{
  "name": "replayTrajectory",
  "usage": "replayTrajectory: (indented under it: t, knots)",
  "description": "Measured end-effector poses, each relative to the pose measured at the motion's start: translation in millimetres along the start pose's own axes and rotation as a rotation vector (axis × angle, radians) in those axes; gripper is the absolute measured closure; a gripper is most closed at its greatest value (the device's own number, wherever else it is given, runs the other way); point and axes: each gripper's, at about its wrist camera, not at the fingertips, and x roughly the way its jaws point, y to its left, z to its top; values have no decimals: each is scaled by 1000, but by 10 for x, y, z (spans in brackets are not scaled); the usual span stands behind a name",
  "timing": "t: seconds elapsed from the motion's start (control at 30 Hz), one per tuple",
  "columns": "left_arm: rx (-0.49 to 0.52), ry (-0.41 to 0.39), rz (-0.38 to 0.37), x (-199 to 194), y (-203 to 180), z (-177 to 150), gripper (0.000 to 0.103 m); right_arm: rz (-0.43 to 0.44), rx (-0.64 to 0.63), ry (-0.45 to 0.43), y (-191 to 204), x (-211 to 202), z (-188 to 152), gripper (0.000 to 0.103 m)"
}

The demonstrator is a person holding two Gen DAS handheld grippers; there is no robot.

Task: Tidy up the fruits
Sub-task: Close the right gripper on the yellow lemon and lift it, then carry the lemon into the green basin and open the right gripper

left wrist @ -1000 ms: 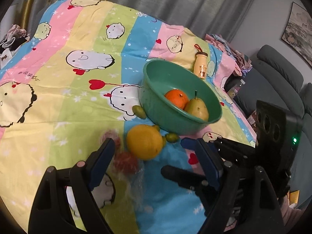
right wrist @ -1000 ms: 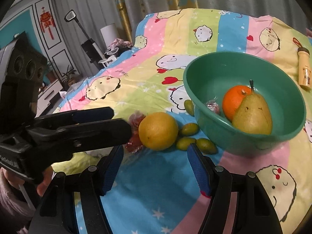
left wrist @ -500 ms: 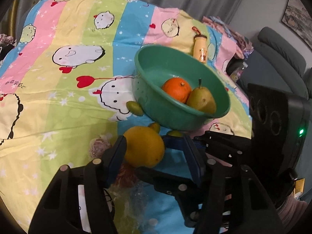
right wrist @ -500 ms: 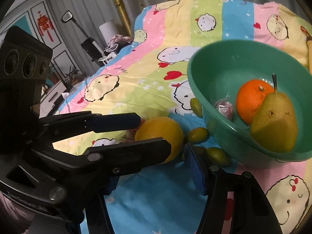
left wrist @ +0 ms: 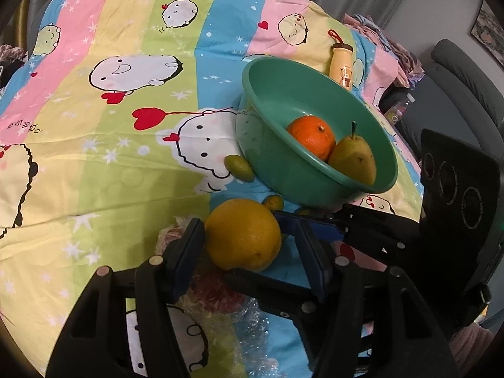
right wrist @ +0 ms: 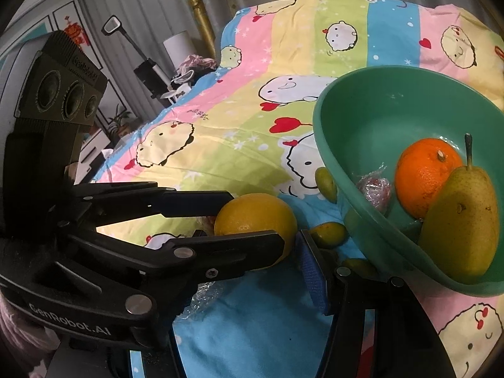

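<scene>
Left wrist view first: where does the fruit lie from you?

Me: The big yellow fruit (right wrist: 252, 212) sits on the striped sheet (left wrist: 104, 170), right between the fingers of my left tool (left wrist: 244, 239). Those jaws have just been closing and now pinch it on both sides. It's round, so there's no long axis to line up.

Asker: And your right tool (right wrist: 252, 239)?

Me: It straddles the same fruit crosswise and has also just been closing. One finger is hidden, so I can't tell whether it presses. Neither hand is nearer. The green bowl (left wrist: 274, 160) lies just beyond the fruit, to my right.

Asker: Counts?

Me: One yellow fruit outside. One orange (left wrist: 312, 137) and one pear (left wrist: 354, 159) in the bowl. Three small green fruits (right wrist: 329, 234) by the bowl's foot. One bottle (left wrist: 341, 64) behind it.
</scene>
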Motion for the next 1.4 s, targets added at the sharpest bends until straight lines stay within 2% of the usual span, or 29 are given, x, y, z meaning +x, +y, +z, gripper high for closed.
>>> replayTrajectory:
  t: [0.3,0.43,0.57,0.83,1.13,1.4]
  knots:
    - [16,-5,30,9,-7,-8,46,-20,-21,-8,11,4,-7,50]
    - [5,-43,26,-57,-15,-38,46,-21,-35,-31,57,-25,-10,50]
    - [5,-87,14,-208,-77,-20,46,16,-15,-70,50,-146,9,50]
    - [41,-142,54,-450,-248,32,48,16,-53,-146,216,-393,67,50]
    - [89,-189,78,-688,-571,172,48,17,-67,-224,243,-778,141,50]
    - [179,-221,60,-730,-1037,529,48,-27,-49,-322,16,-1277,285,50]
